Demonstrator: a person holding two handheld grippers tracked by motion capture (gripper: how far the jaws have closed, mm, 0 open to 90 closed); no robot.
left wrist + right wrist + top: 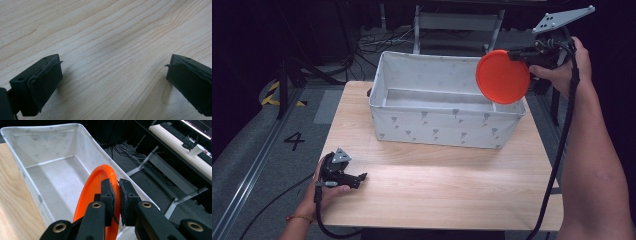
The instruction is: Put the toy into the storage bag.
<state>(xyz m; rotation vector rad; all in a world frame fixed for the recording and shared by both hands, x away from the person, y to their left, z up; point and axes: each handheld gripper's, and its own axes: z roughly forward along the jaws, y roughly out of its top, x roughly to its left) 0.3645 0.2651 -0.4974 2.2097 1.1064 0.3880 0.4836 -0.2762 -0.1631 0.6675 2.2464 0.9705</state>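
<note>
The right gripper point(523, 56) has its jaws pinched on the rim of an orange plate point(502, 77), holding it tilted in the air above the right end of the empty white bin point(444, 127), which stands at the bench's far edge. The pick-up looks done; lowering and releasing the plate into the bin seems left. The left gripper point(361, 177) rests near the bench's point(437, 185) near-left corner, jaws wide apart, holding nothing.

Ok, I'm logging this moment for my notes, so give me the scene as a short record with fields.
surface: wooden table
container: white fabric bin, empty inside
held item: orange plate, tilted over the bin's right end
right gripper: shut on the plate's rim
left gripper: open, low over bare table, holding nothing
</note>
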